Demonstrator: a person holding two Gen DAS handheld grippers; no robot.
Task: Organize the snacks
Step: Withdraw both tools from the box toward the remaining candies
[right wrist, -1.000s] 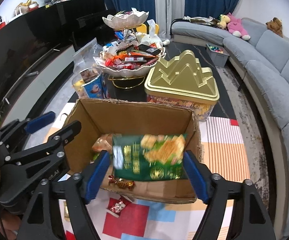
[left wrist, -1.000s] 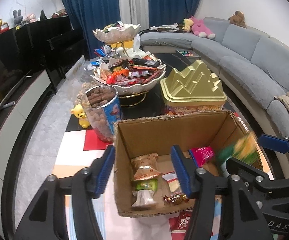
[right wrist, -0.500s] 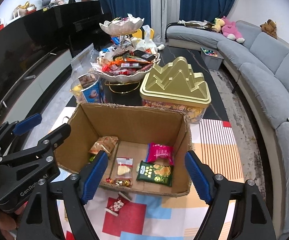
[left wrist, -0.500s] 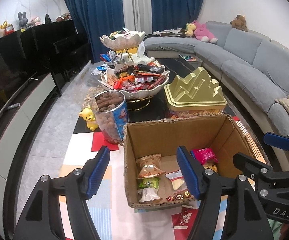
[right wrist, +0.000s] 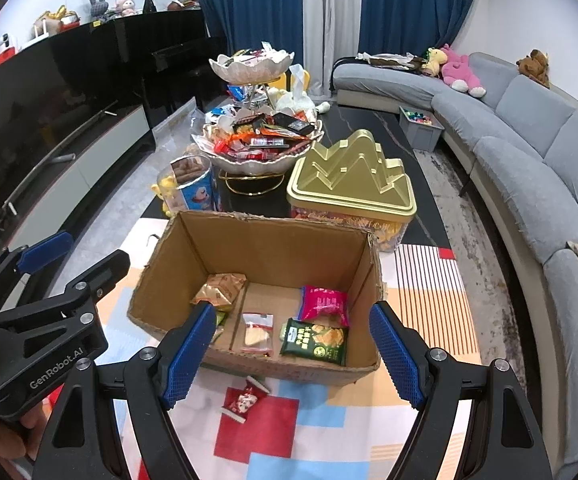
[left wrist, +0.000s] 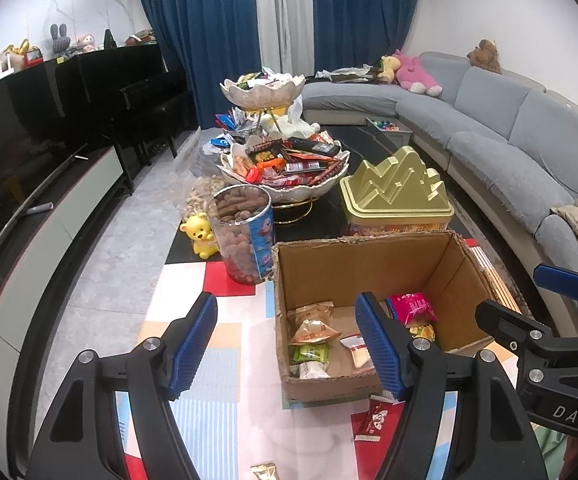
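Note:
An open cardboard box point(left wrist: 353, 268) point(right wrist: 273, 248) stands on a colourful mat. Inside lie a green cracker packet point(right wrist: 315, 342), a pink packet point(right wrist: 324, 303) point(left wrist: 411, 307), orange packets point(right wrist: 219, 286) point(left wrist: 311, 320) and a clear packet point(right wrist: 257, 332). A red-and-white candy point(right wrist: 243, 400) point(left wrist: 375, 418) lies on the mat in front of the box. My left gripper point(left wrist: 287, 308) hangs open above the box's near left corner, nothing between its pads. My right gripper point(right wrist: 292, 312) hangs open over the box's near edge, also holding nothing.
Behind the box stand a gold mountain-shaped tin point(left wrist: 395, 190), a tiered bowl piled with snacks point(left wrist: 285, 168), a clear jar of snacks point(left wrist: 243, 232) and a yellow bear point(left wrist: 201, 234). A grey sofa point(left wrist: 509, 140) runs along the right. A black TV cabinet point(left wrist: 29, 160) lines the left.
The green packet left the right gripper and now lies in the box. Both grippers have drawn back and up from the box. The left jaws stand a little wider.

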